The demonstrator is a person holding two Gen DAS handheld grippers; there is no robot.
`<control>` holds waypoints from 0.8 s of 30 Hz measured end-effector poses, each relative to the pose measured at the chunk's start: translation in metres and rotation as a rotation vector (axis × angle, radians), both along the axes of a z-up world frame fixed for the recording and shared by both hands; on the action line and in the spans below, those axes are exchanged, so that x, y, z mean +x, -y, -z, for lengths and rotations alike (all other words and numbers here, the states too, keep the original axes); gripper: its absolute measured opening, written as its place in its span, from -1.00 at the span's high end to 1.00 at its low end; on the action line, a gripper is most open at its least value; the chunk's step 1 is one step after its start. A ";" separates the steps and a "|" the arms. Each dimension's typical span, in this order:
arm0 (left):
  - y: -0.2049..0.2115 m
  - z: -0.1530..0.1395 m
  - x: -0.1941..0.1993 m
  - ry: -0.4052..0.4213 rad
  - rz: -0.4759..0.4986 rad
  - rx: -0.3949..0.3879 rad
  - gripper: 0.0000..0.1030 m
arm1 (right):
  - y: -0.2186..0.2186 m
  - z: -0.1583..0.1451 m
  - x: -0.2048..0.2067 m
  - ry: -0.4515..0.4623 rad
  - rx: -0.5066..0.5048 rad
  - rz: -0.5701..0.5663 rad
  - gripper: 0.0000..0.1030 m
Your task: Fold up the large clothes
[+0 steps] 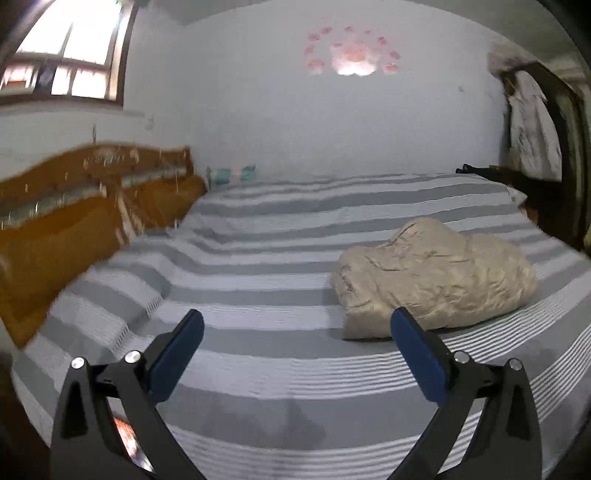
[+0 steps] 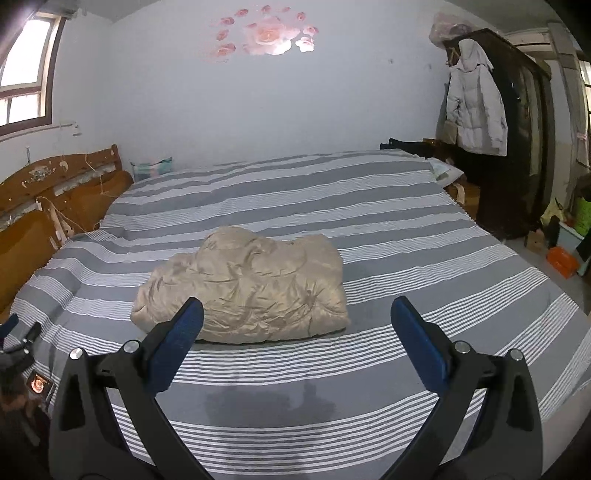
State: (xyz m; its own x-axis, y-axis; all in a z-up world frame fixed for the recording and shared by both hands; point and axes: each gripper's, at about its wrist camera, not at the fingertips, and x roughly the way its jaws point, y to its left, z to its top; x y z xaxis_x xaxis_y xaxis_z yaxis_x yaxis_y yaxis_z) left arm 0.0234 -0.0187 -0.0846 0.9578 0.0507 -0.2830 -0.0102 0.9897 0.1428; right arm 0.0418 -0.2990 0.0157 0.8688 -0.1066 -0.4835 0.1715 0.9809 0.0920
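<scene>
Grey-and-white striped cotton covers the wide bed (image 2: 369, 221), which fills most of both views and runs from the carved orange-brown wooden headboard (image 2: 55, 184) on the left to the tall dark wooden wardrobe (image 2: 524, 147) on the right. A pale grey padded coat (image 2: 476, 107) hangs on the wardrobe's front, and a pink rose sticker cluster (image 2: 266, 35) sits high on the white wall. The beige quilted satin garment (image 2: 247, 288) lies folded into a puffy bundle on the middle of the bed, resting on the stripes. In the right wrist view the bundle sits ahead of the right claw (image 2: 297, 321), slightly to its left, its near corner hidden behind the left blue-padded finger; whether they touch I cannot tell. That claw is spread wide and holds nothing. In the left wrist view the left claw (image 1: 297, 325) is equally wide apart and empty, with the bundle (image 1: 436, 277) ahead and off to its right, its near edge behind the right finger.
</scene>
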 end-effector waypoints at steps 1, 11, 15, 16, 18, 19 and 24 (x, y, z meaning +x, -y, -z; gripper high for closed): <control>-0.004 0.007 0.004 0.014 0.005 0.024 -0.96 | -0.001 0.001 0.001 -0.004 -0.008 -0.002 -0.94; -0.068 0.042 0.045 -0.062 -0.030 -0.065 -0.96 | 0.001 0.008 0.011 0.006 -0.053 0.025 -0.94; -0.071 0.036 0.045 -0.065 -0.038 -0.085 -0.96 | -0.002 0.022 0.018 0.019 -0.064 0.009 -0.94; -0.071 0.034 0.044 -0.063 -0.039 -0.086 -0.96 | -0.003 0.026 0.020 0.020 -0.063 0.009 -0.94; -0.071 0.030 0.043 -0.057 -0.043 -0.079 -0.96 | -0.004 0.031 0.022 0.030 -0.067 0.002 -0.94; -0.072 0.029 0.041 -0.057 -0.036 -0.084 -0.96 | -0.004 0.035 0.023 0.034 -0.074 0.005 -0.94; -0.071 0.032 0.041 -0.057 -0.024 -0.069 -0.96 | -0.007 0.050 0.029 0.045 -0.086 0.008 -0.94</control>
State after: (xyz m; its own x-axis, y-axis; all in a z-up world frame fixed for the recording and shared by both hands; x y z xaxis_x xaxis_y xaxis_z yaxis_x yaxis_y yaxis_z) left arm 0.0640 0.0524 -0.1164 0.9388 0.0517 -0.3406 -0.0274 0.9968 0.0756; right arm 0.0704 -0.2915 -0.0341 0.8886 -0.1526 -0.4325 0.1767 0.9841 0.0158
